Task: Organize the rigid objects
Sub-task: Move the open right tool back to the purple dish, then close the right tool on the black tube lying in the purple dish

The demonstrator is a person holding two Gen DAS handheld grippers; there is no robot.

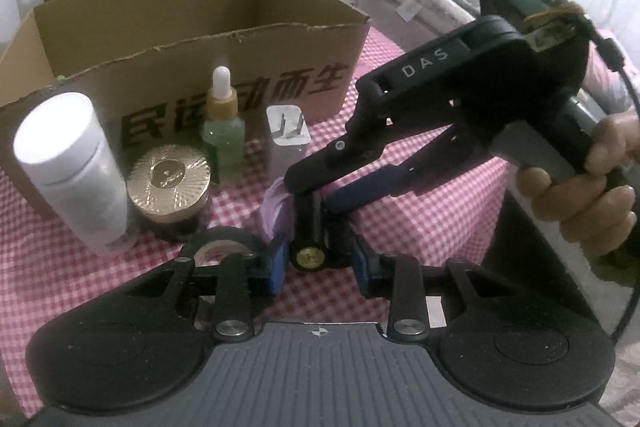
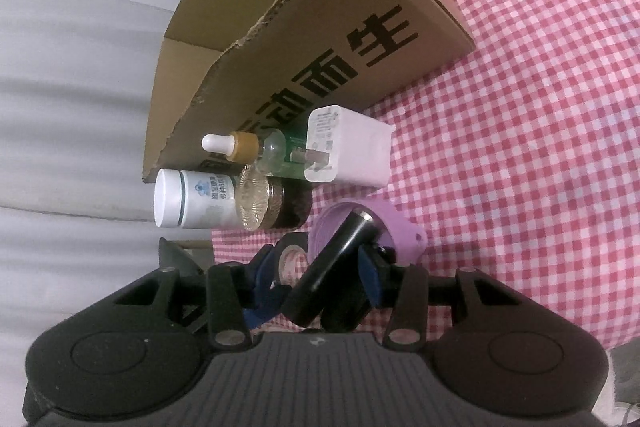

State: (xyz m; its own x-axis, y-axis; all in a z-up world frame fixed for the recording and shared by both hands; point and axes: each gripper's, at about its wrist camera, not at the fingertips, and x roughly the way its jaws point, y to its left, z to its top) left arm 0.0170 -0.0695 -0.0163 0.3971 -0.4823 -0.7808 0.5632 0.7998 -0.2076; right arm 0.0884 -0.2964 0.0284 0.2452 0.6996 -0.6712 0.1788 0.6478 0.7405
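Note:
A black tube with a gold end cap [image 1: 310, 251] lies on the pink checked cloth, pointing toward me in the left wrist view. My left gripper [image 1: 320, 261] is shut on its near end, blue pads on either side, with a second dark piece pressed beside it. My right gripper [image 1: 308, 193] reaches in from the right, and its fingers pinch the tube's far end. In the right wrist view the same tube [image 2: 340, 255] slants between my right gripper's [image 2: 316, 265] pads. Its far tip sits at the mouth of a purple cup [image 2: 396, 231] lying on its side.
An open cardboard box [image 1: 200, 39] stands behind. Before it are a white bottle [image 1: 72, 167], a gold-lidded jar [image 1: 170, 179], a green dropper bottle [image 1: 222, 131] and a white charger plug [image 1: 286, 139]. A black tape roll [image 1: 224, 243] lies left of my left fingers. A hand [image 1: 580, 195] holds the right gripper.

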